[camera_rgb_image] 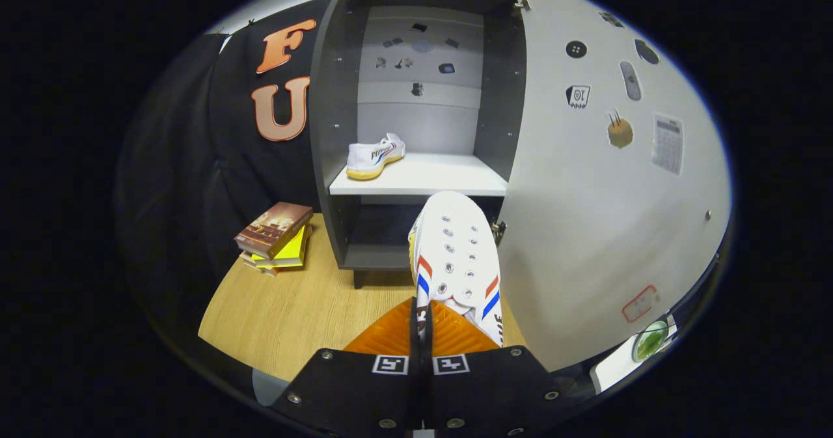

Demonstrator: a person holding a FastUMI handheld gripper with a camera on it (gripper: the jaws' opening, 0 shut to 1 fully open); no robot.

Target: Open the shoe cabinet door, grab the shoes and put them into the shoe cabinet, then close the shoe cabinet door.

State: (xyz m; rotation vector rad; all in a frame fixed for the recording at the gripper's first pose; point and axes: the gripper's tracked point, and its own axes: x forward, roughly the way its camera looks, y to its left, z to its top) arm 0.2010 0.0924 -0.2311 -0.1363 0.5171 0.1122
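Observation:
My gripper (pixel 422 317) is shut on the rim of a white shoe (pixel 455 256) with red and blue side stripes, which juts forward from the fingers with its toe toward the cabinet. The grey shoe cabinet (pixel 338 132) stands just ahead with its door (pixel 599 184) swung wide open to the right. A matching white shoe (pixel 375 157) rests on the left part of the white shelf (pixel 442 176) inside. The held shoe's toe is just below the shelf's front edge.
A stack of books (pixel 276 235) lies on the wooden table (pixel 293 314) left of the cabinet. The open door carries several stickers and stands close beside the held shoe on the right. A lower compartment (pixel 384 230) opens under the shelf.

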